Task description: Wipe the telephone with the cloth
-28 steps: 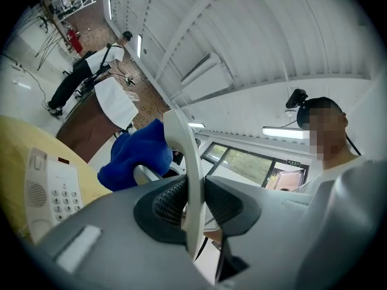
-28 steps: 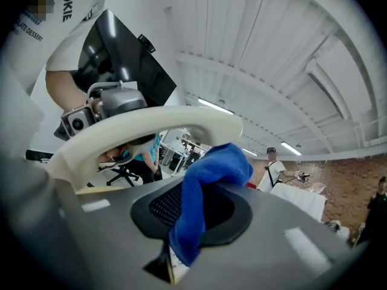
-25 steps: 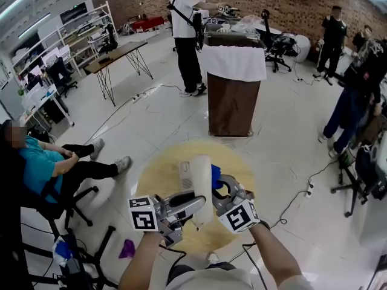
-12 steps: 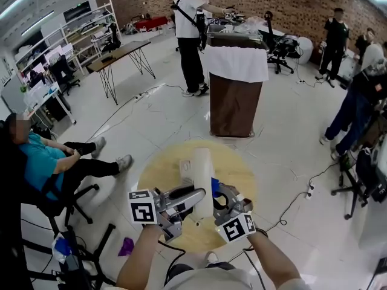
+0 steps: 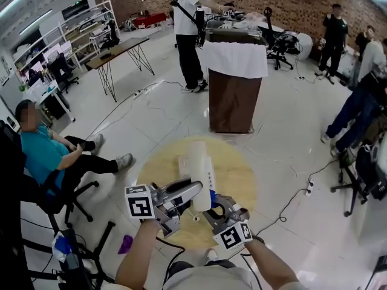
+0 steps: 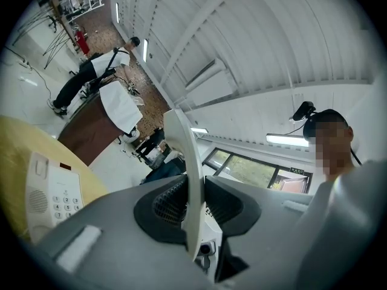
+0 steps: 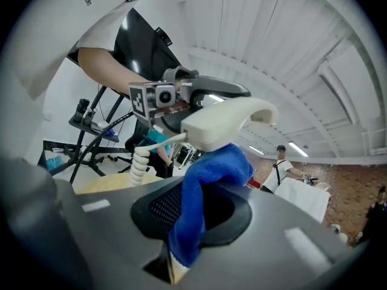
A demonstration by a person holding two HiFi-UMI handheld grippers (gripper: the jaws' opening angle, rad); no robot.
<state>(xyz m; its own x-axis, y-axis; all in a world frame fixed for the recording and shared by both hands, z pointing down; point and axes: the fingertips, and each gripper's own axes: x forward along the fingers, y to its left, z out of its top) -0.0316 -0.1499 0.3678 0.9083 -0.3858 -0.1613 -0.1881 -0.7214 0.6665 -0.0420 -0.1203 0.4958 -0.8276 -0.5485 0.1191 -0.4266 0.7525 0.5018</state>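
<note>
Your left gripper (image 6: pixel 195 201) has its fingers (image 6: pixel 166 205) closed narrow on the white handset (image 6: pixel 184 180), which stands edge-on between the pads. Your right gripper (image 7: pixel 202 209) pinches the blue cloth (image 7: pixel 208 180) in its fingers (image 7: pixel 160 205). The cloth's bunched top seems to press against the underside of the handset's end, though the wide-angle view makes contact hard to confirm. The coiled cord (image 7: pixel 140 160) hangs from that end.

The telephone base (image 6: pixel 51 192) lies flat, keypad up, on the round wooden table (image 5: pixel 233 174), partly under the raised handset.

Around the table the floor (image 5: pixel 163 119) is pale and glossy, with cables (image 5: pixel 296 201) trailing across it. A brown lectern (image 5: pixel 233 104) draped with a white sheet (image 5: pixel 234 60) stands beyond the table. A person in a white shirt (image 5: pixel 184 23) stands past it, and a seated person (image 5: pixel 42 156) in a teal top is at your left. Shelving (image 5: pixel 78 29) lines the left side, and a brick wall (image 5: pixel 290 2) closes the far end.

Since a second ago you have drawn your right gripper back toward yourself. Its marker cube (image 5: pixel 233 235) sits lower in the head view, and the cloth has come down the handset with it. The handset now reaches farther over the base. Your left grip is unchanged.
</note>
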